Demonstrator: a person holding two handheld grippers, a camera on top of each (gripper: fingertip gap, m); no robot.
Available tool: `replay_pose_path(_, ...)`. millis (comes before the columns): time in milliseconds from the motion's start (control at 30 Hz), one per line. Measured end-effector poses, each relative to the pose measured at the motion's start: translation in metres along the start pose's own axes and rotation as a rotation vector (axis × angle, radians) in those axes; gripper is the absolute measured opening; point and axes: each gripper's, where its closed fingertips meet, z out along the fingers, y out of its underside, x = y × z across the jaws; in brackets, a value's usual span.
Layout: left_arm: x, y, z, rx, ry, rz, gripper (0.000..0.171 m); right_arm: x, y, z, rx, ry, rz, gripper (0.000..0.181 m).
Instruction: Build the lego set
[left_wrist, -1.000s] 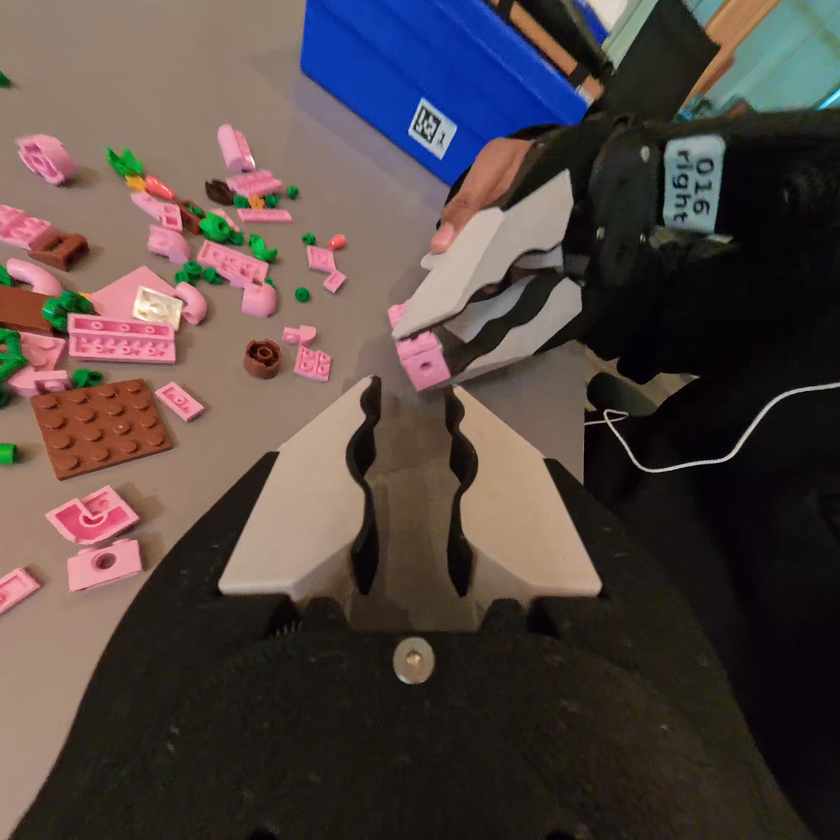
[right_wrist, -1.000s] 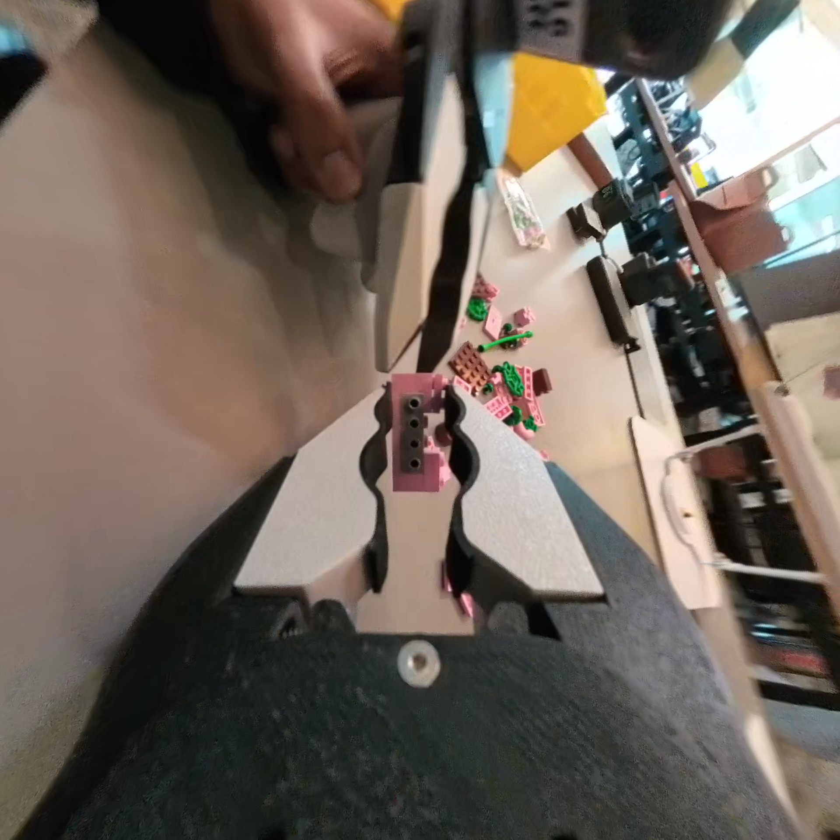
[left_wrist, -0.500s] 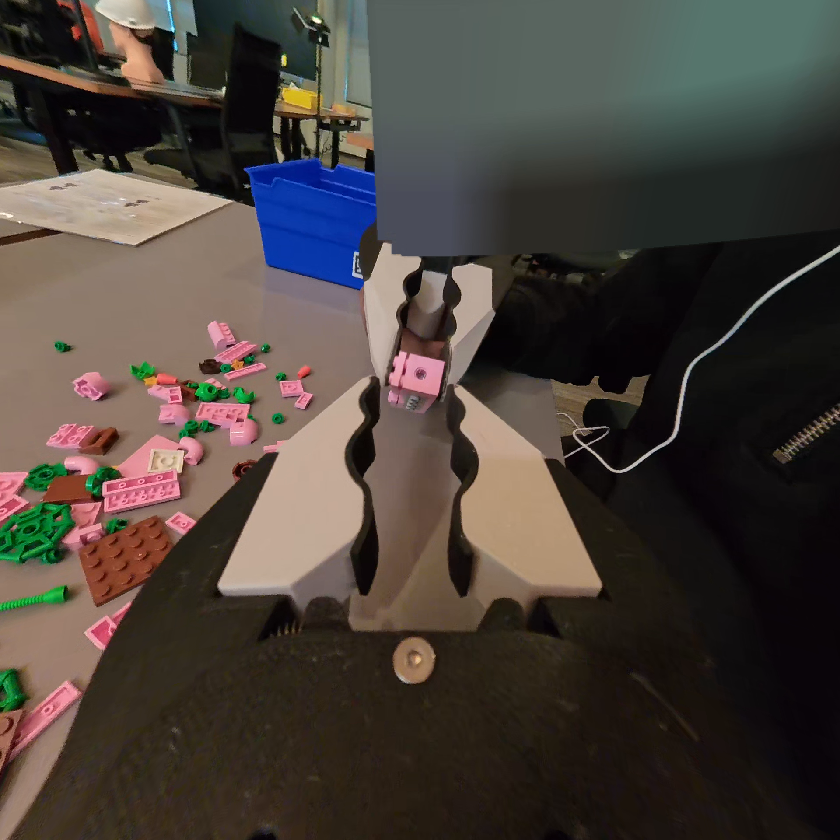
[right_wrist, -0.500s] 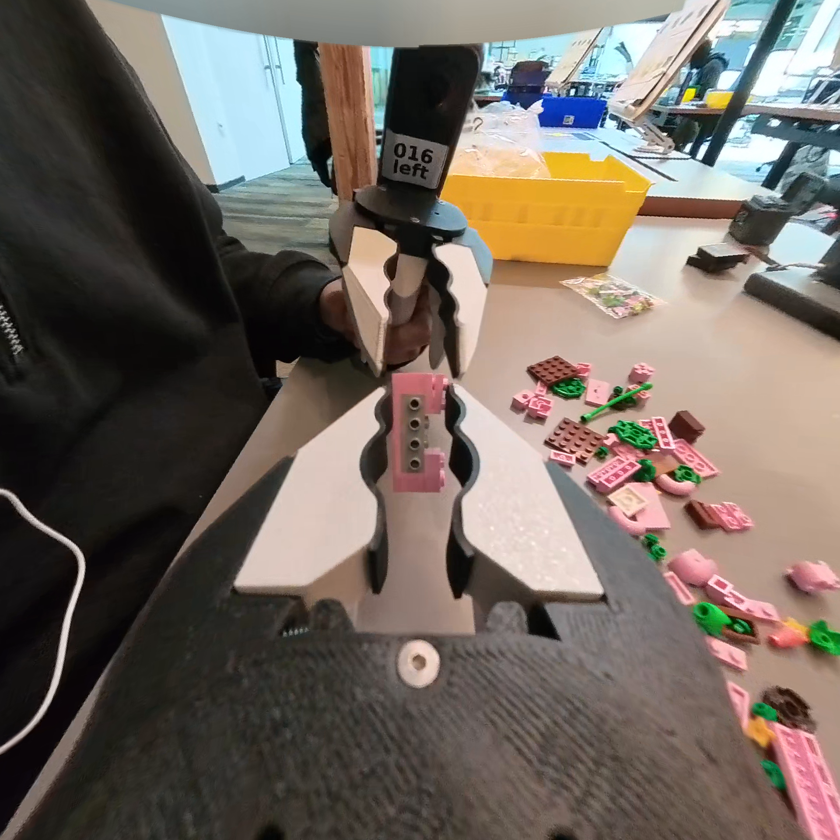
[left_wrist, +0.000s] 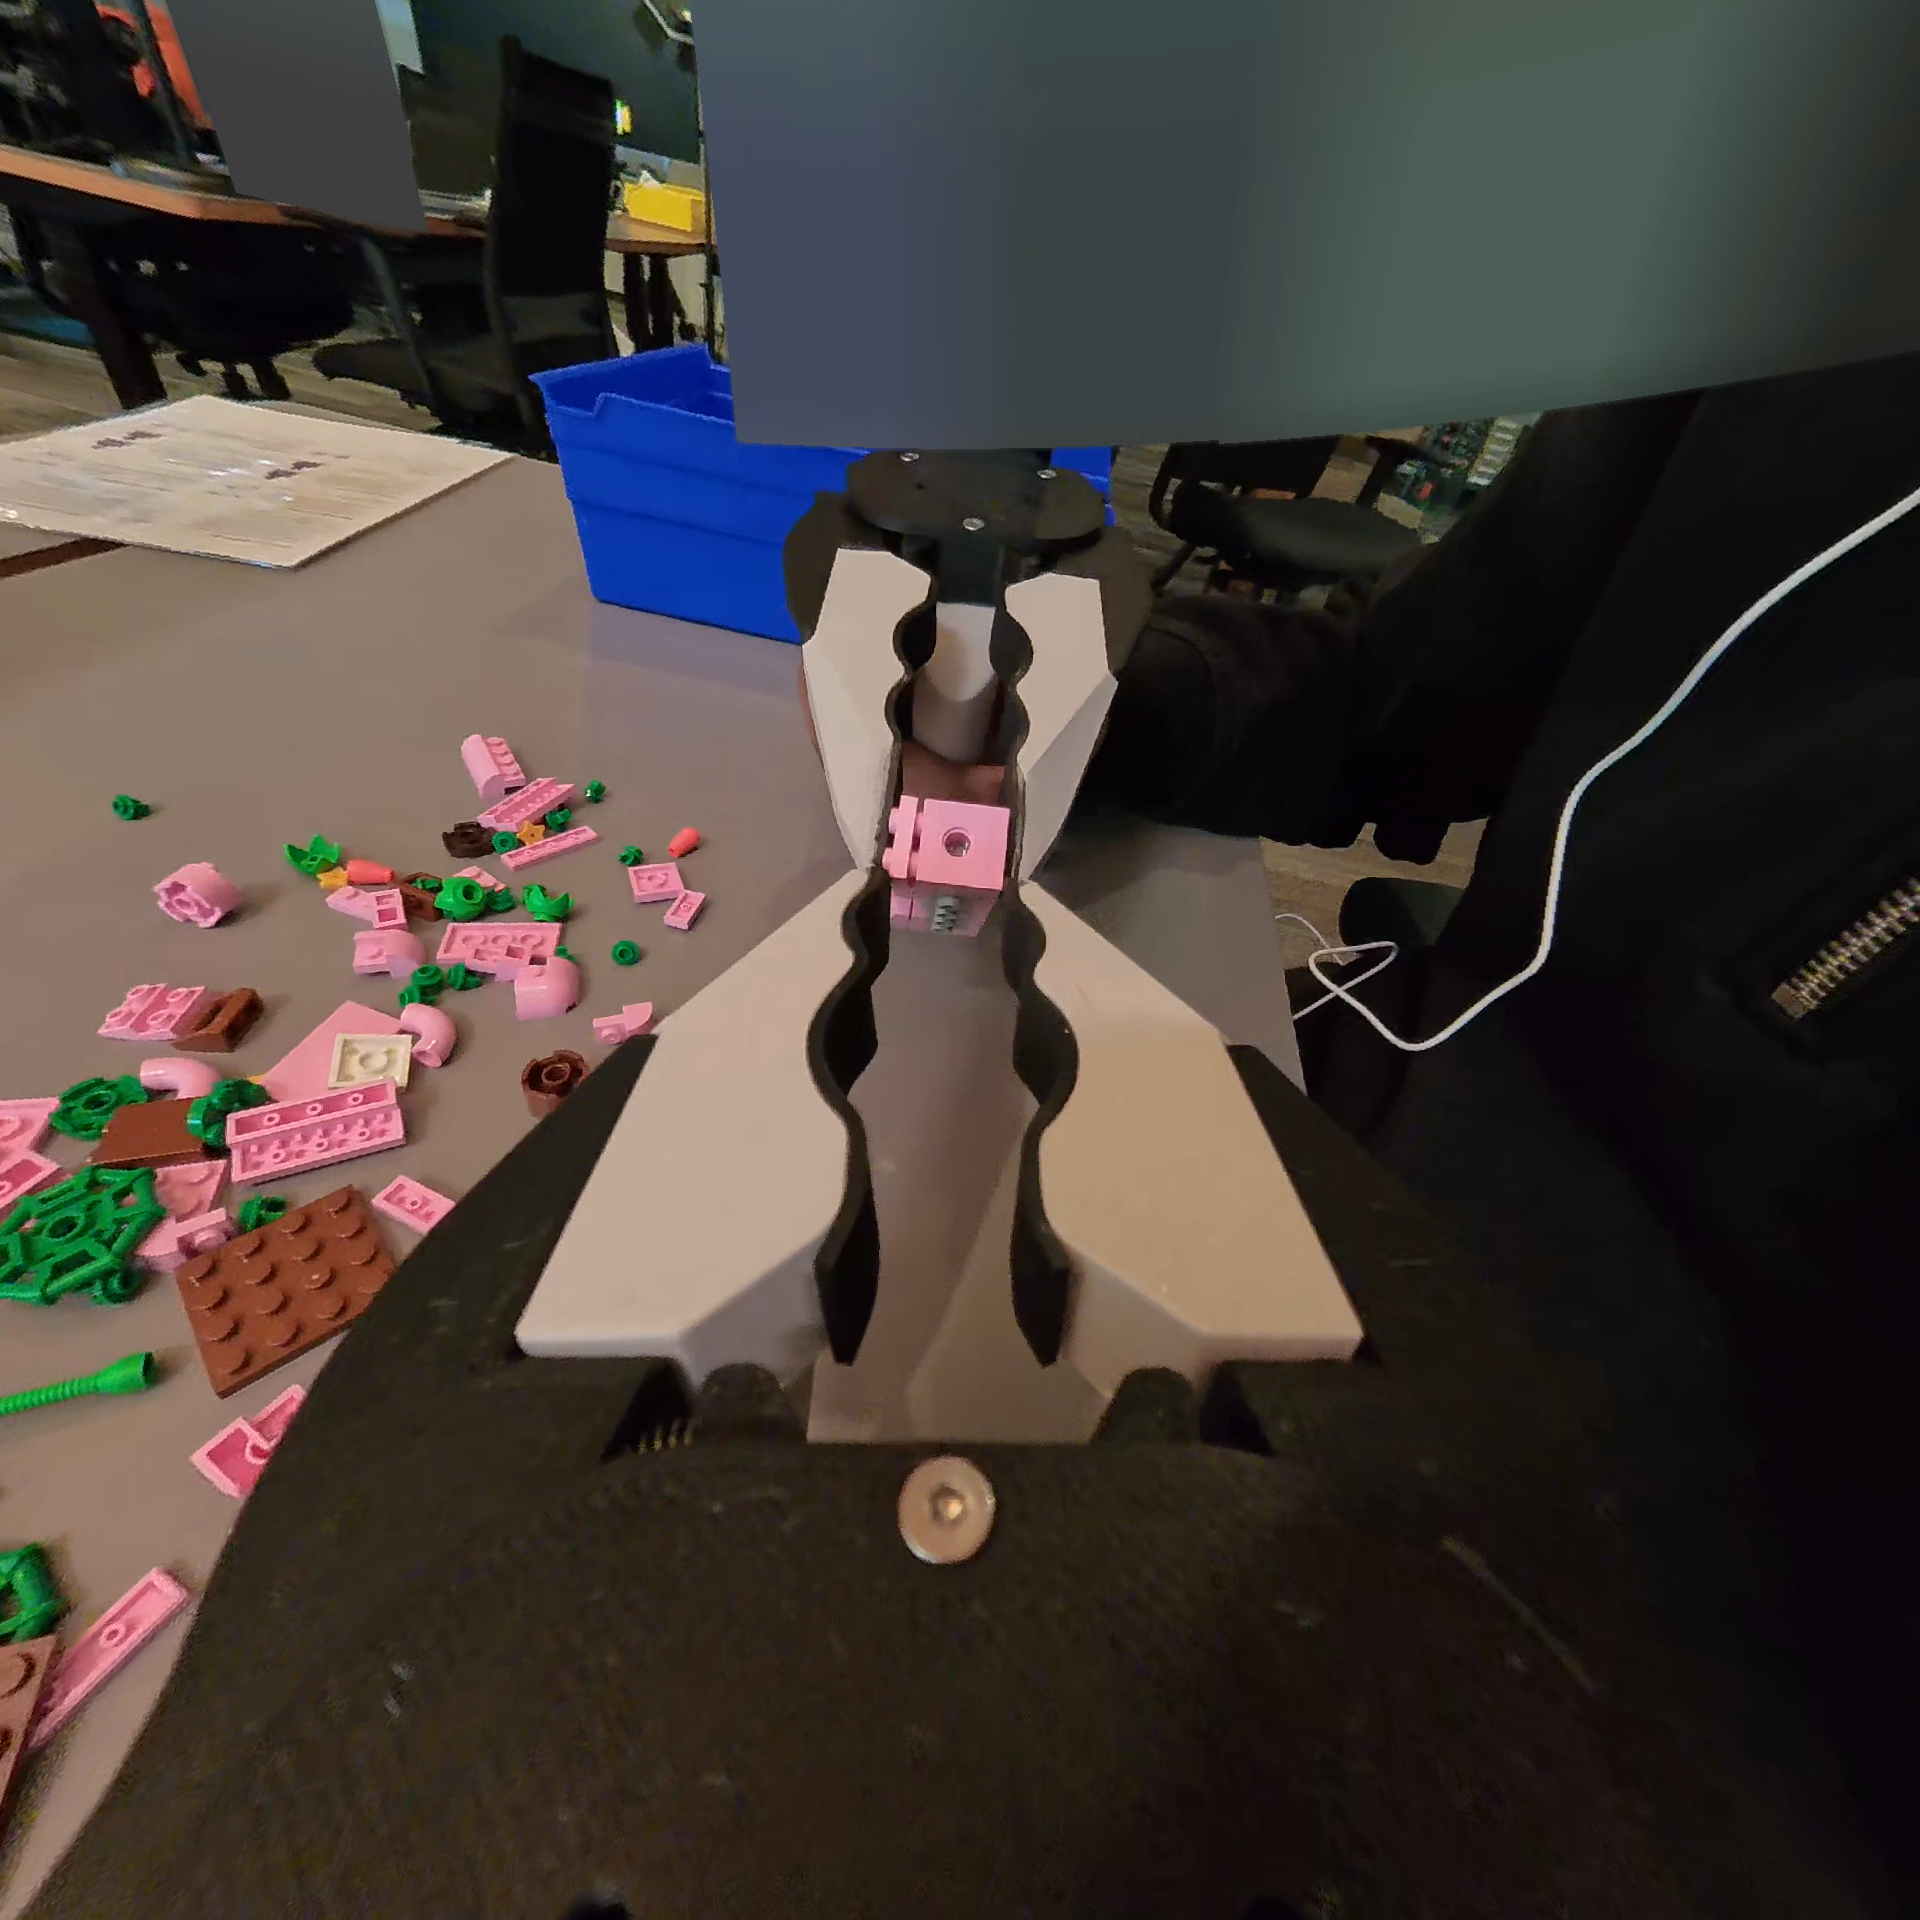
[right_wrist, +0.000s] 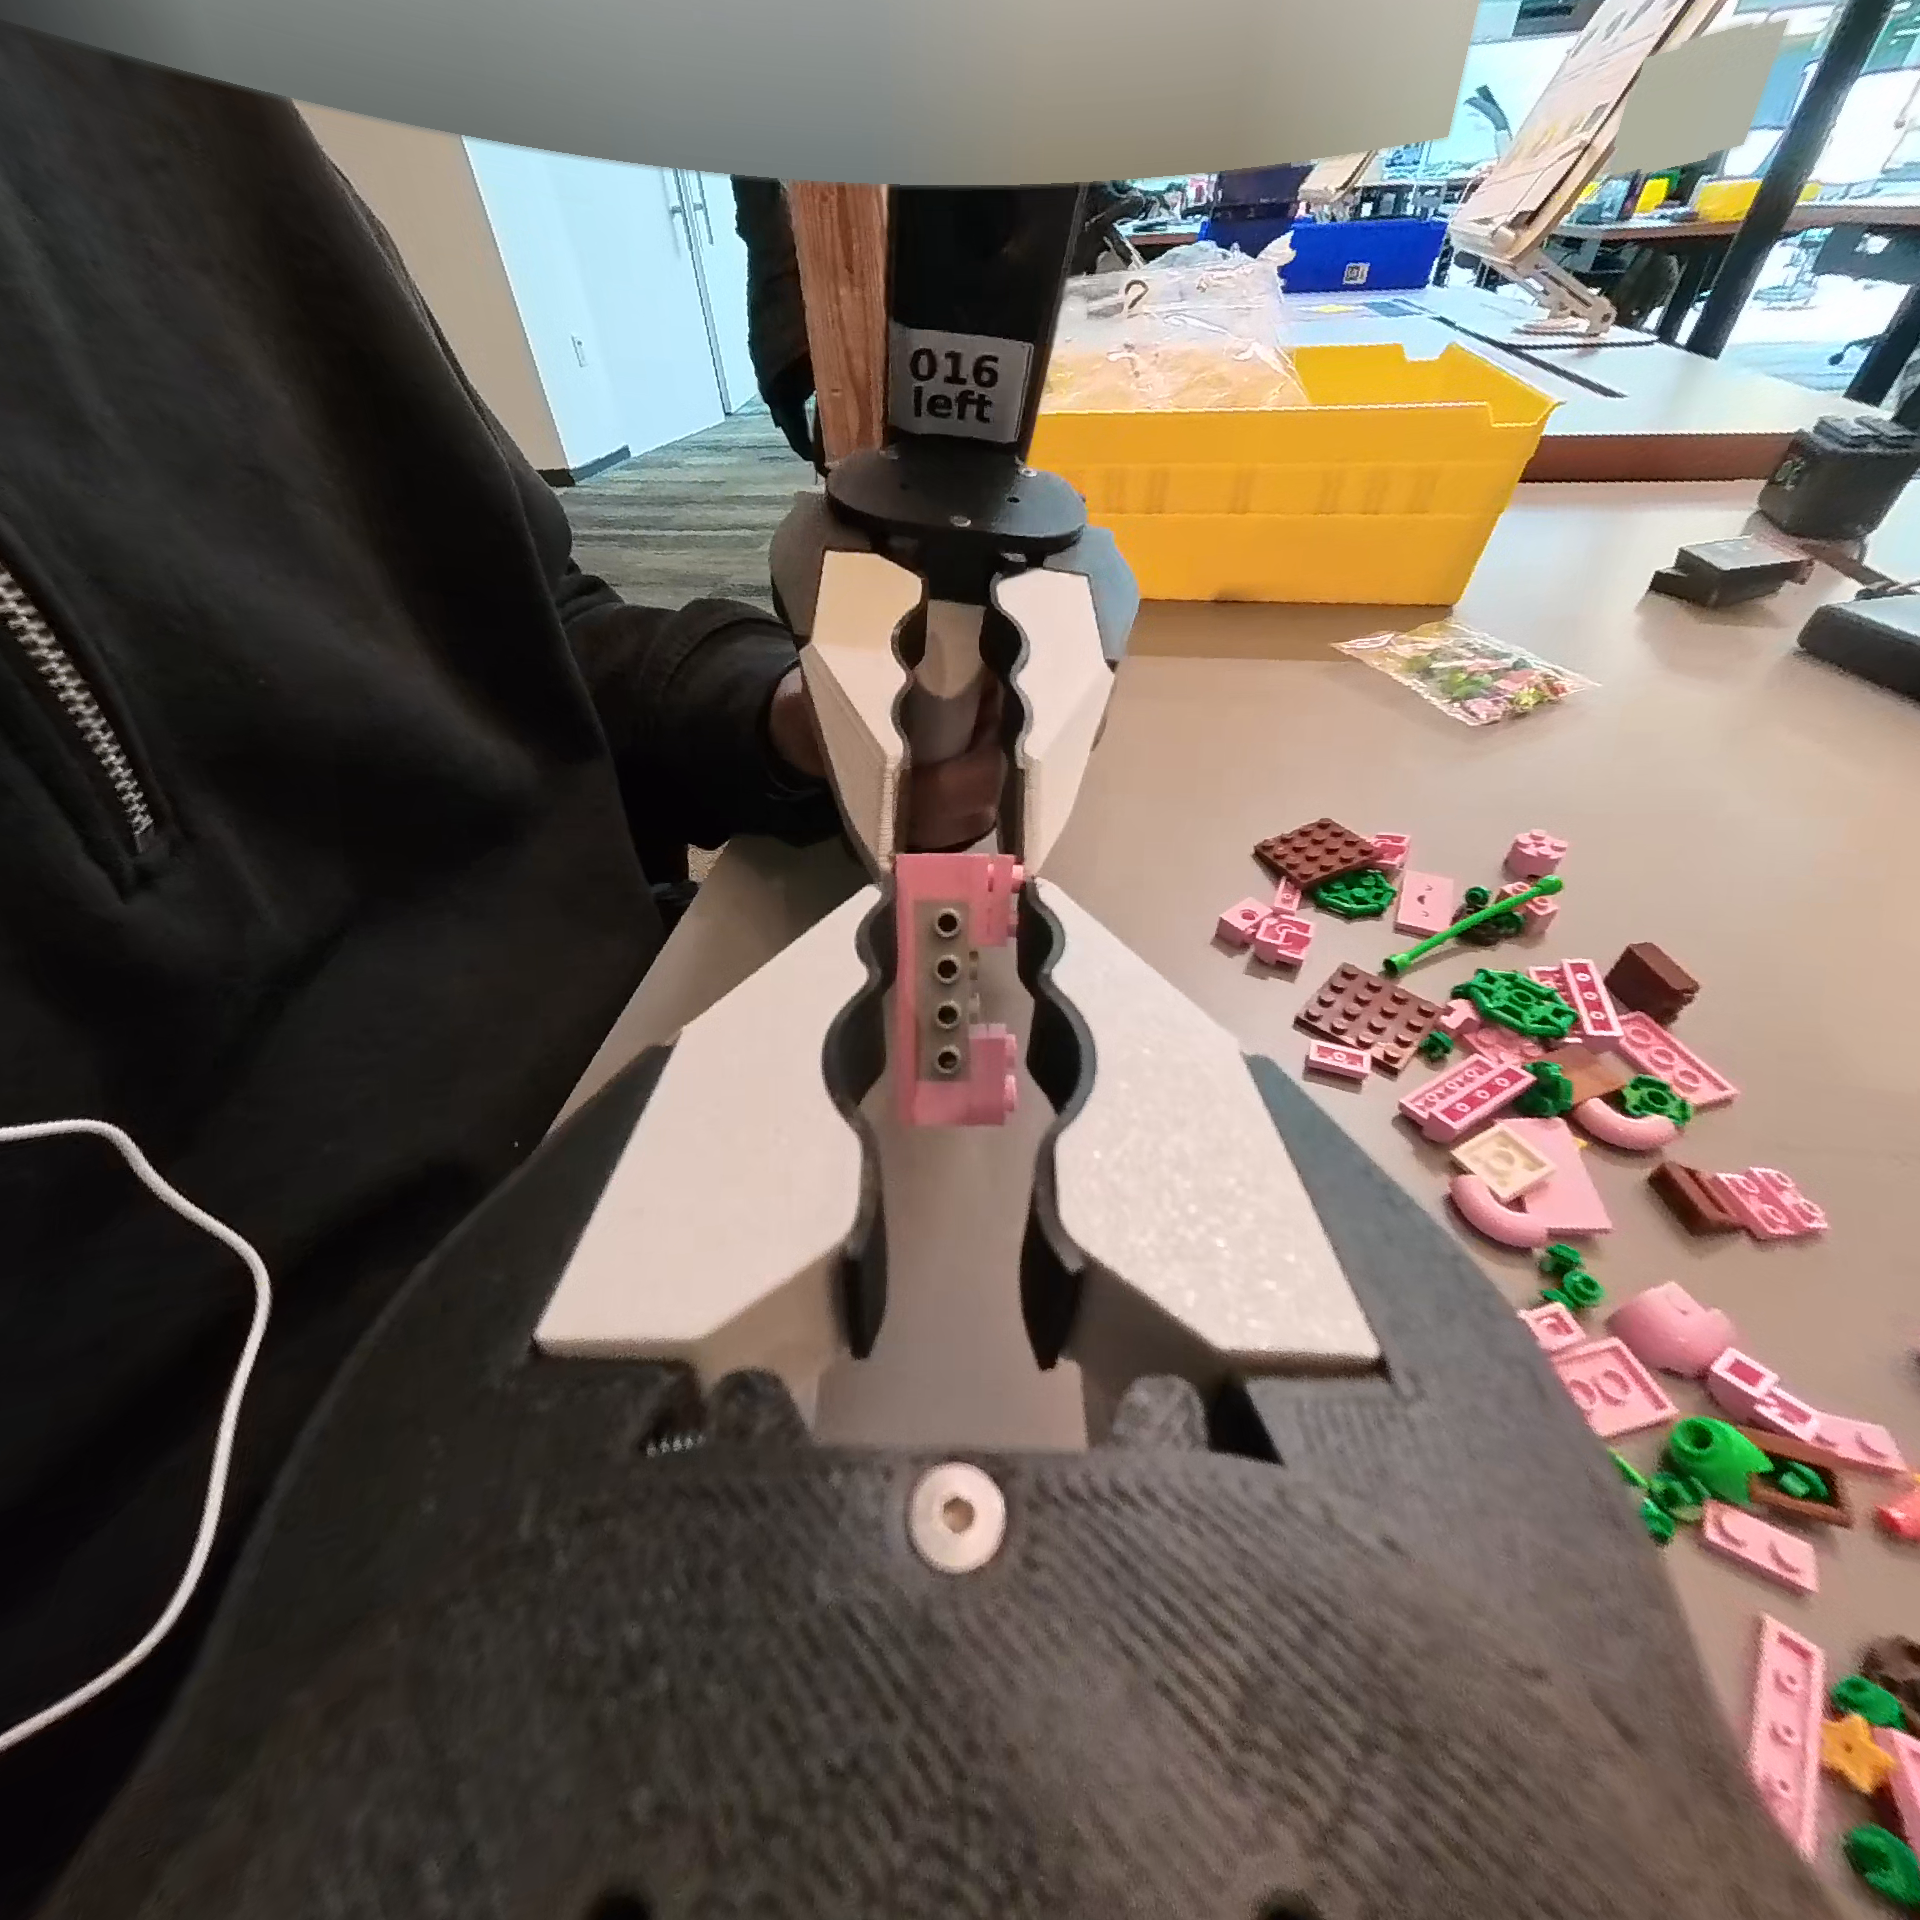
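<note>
The right claw (right_wrist: 956, 914) grips a small pink assembly (right_wrist: 951, 997) near its fingertips, its jaws closed against the piece's two sides. The assembly is a narrow stack of pink bricks with a grey strip let into the face towards the right wrist camera; that strip carries a row of four round holes, and small pink studded bits jut from its right edge at the far and near ends. From the left wrist view the same assembly (left_wrist: 948, 868) shows a square pink end face with one round hole in the middle, a studded side to the left, and a little grey underneath. It is held in the air above the near edge of the desk (left_wrist: 312, 717), between the two claws, which face each other tip to tip. The left claw (left_wrist: 940, 904) is partly open and holds nothing; its fingertips sit just beside the assembly's end, and whether they touch it cannot be told. Loose parts (right_wrist: 1507, 1049) lie scattered on the desk: pink plates and curved bricks, brown plates (left_wrist: 281, 1283), green leaf pieces (left_wrist: 73, 1231). A blue bin (left_wrist: 665, 520) stands farther back in the left view, and a yellow bin (right_wrist: 1299, 499) and a clear bag (right_wrist: 1465, 670) in the right.
</note>
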Motion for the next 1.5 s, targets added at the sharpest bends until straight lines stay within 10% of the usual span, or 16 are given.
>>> replay_pose_path(1033,0.002,0.005,0.001,-0.029,-0.025,0.048,0.017,-0.002,0.005,0.0,-0.041,0.011,-0.06,0.021)
replay_pose_path(1500,-0.019,-0.002,-0.002,0.058,-0.004,-0.241,0.036,0.029,0.003,-0.001,-0.157,0.402,-0.51,0.02)
